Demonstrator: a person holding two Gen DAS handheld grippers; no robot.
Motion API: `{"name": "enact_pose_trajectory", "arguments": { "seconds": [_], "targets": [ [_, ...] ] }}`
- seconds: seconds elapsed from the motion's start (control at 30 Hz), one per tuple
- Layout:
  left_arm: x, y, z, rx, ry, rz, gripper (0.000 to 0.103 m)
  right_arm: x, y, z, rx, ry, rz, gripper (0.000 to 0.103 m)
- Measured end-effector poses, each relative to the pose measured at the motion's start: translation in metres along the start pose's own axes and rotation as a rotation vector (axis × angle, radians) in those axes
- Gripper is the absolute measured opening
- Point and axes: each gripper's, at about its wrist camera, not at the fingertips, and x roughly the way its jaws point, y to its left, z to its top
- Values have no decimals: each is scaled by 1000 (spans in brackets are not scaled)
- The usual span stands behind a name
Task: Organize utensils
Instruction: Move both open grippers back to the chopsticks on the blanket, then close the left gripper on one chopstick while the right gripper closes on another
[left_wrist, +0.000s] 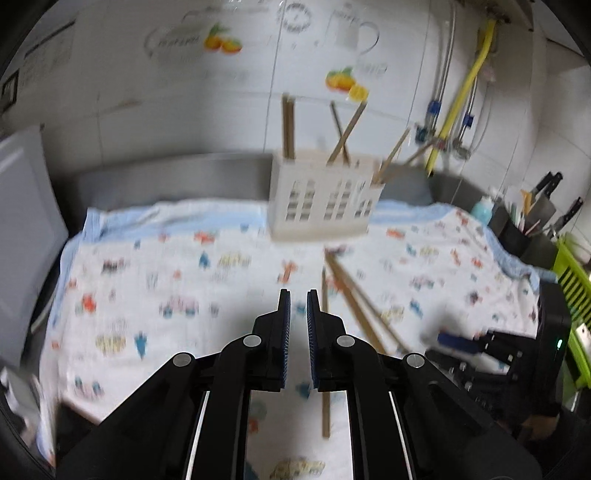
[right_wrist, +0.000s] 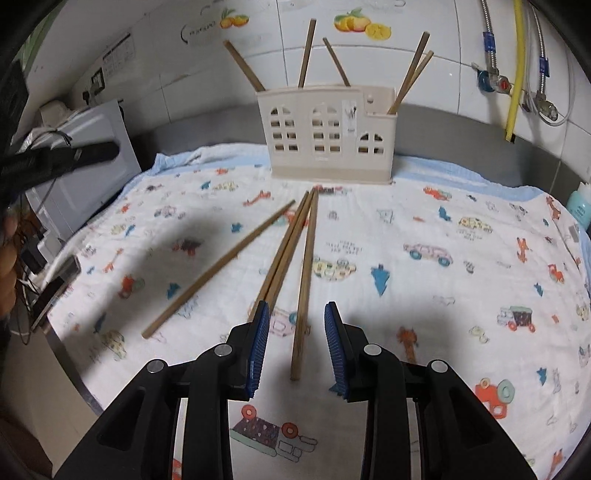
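Note:
A cream house-shaped utensil holder (right_wrist: 327, 134) stands at the back of a printed cloth (right_wrist: 424, 288) with several wooden chopsticks upright in it. It also shows in the left wrist view (left_wrist: 323, 197). Several loose chopsticks (right_wrist: 304, 273) lie on the cloth in front of it; one (right_wrist: 218, 269) lies apart to the left. My right gripper (right_wrist: 297, 314) is open and empty, low over the near ends of the loose chopsticks. My left gripper (left_wrist: 298, 299) is empty, its jaws a narrow gap apart, above the cloth left of the chopsticks (left_wrist: 354, 299).
A white appliance (right_wrist: 88, 162) stands at the left. Pipes and a yellow hose (right_wrist: 515, 70) run down the tiled wall at the right. A teal bottle (right_wrist: 578, 208), a knife block (left_wrist: 532, 218) and a green rack (left_wrist: 574, 291) sit at the right edge.

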Motion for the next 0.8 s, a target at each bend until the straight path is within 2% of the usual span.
{"name": "enact_pose_trajectory", "arguments": {
  "seconds": [0.07, 0.1, 0.13, 0.27, 0.47, 0.57, 0.8],
  "targets": [
    [3, 5, -16, -25, 26, -7, 15, 6, 2, -3, 0, 16, 4, 29],
    [5, 7, -23, -36, 35, -4, 25, 8, 2, -4, 1, 22, 5, 29],
    [5, 8, -30, -46, 41, 1, 28, 11, 2, -5, -1, 29, 3, 29],
    [10, 8, -49, -56, 77, -13, 28, 19, -1, -6, 14, 47, 8, 24],
    [19, 3, -74, -61, 126, -34, 28, 26, 2, -8, 11, 66, 1, 22],
    [25, -2, -82, -54, 149, -45, 28, 31, 2, -9, 20, 82, 1, 17],
    [39, -17, -91, -25, 186, -81, 28, 33, 2, -14, 9, 83, -18, 13]
  ]
}}
